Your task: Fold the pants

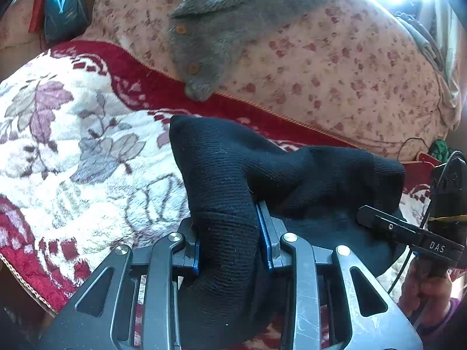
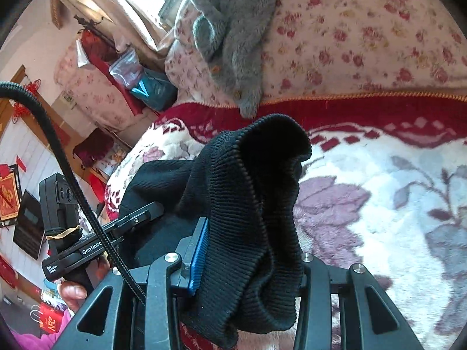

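Black knit pants (image 1: 233,169) hang bunched over a floral plush blanket (image 1: 73,134). My left gripper (image 1: 227,236) is shut on a thick ribbed fold of them, with blue pads on both sides of the cloth. In the right wrist view the same black pants (image 2: 251,204) drape over my right gripper (image 2: 248,250), which is shut on a ribbed hem; one blue pad (image 2: 200,253) shows, the other is hidden by cloth. The right gripper (image 1: 376,218) shows at the right edge of the left wrist view, and the left gripper (image 2: 146,214) at the left of the right wrist view.
A grey fluffy buttoned garment (image 1: 216,35) lies on a pink floral quilt (image 1: 335,67) behind the blanket's red border (image 1: 163,87). A teal bag (image 1: 62,11) sits far left. A person's hand (image 2: 73,291) grips the left gripper's handle; a black cable (image 2: 58,145) crosses there.
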{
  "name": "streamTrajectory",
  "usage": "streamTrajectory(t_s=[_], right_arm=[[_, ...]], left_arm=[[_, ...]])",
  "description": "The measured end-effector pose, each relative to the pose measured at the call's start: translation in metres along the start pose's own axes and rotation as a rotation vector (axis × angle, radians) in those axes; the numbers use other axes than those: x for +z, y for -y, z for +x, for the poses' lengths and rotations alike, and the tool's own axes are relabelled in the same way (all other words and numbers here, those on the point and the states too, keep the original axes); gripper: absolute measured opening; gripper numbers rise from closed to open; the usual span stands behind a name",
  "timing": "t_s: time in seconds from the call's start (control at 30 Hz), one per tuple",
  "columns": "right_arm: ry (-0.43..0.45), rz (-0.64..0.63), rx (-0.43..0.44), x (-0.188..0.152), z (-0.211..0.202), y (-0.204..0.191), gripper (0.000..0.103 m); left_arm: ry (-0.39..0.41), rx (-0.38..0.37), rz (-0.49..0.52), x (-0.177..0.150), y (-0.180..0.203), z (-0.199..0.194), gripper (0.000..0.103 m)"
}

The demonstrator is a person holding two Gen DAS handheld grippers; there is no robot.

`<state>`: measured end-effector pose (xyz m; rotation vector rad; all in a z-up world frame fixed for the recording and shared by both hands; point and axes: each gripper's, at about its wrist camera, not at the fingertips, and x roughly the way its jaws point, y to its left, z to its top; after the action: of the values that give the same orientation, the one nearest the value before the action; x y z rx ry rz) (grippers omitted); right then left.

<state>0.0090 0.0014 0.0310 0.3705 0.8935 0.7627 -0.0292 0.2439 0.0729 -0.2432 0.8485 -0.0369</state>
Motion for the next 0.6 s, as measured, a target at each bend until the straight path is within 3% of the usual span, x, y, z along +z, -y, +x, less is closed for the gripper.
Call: streamTrajectory(t_s=[0.43,0.5,0.53,0.6], right_arm=[[-0.070,0.010,-0.058,-0.005,0.026,0.014,0.041],[-0.069,0.009,-0.069,-0.007,0.029,0.019,0.049],[-0.072,0.010,-0.083,-0.007,0.030,0.020,0.058],[-0.069,0.017,-0.114,-0.007,0.030,0.024,0.065]], left_arm=[[-0.004,-0.002,-0.013,-0.013,-0.012,0.020,0.030],[0.006,0.006,-0.010,-0.014,-0.013,0.021,0.034],[0.009,0.013,-0.010,-0.015,-0.013,0.022,0.040],[0.012,0.033,-0.018,-0.016,-0.014,0.024,0.051]])
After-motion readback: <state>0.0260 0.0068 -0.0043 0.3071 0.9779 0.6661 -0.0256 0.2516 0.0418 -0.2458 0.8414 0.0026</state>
